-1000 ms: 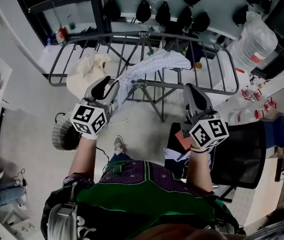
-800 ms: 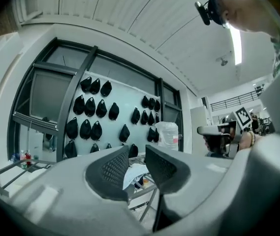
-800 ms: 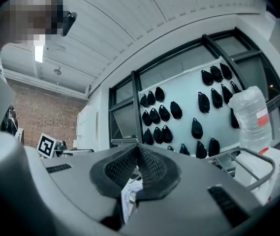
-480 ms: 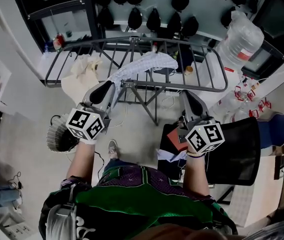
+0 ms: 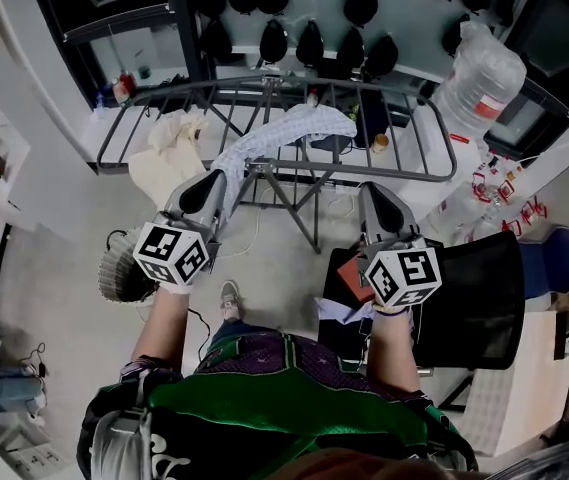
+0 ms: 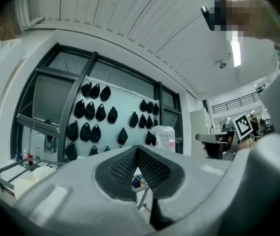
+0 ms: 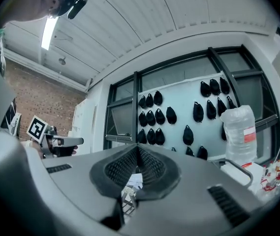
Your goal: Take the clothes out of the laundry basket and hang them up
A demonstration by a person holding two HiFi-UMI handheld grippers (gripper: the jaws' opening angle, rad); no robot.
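Left gripper (image 5: pixel 212 182), right gripper (image 5: pixel 375 196) hovering before rack (image 5: pixel 394 175), both jaws pressing together, gripping nothing; cloth (image 5: pixel 286 133) draping over rack.

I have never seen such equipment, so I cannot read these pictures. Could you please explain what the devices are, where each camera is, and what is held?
There is no robot here. A person holds a two-jaw hand tool in each hand. The head view comes from a camera on the person's head, looking down. It shows the left gripper and the right gripper, each with a marker cube. The other two pictures come from cameras riding on the grippers, looking along the jaws. Both pairs of jaws are closed with nothing between them, so nothing is held. Ahead stands a drying rack with a striped garment draped over it and a cream cloth on its left part. The laundry basket sits on the floor at the left.
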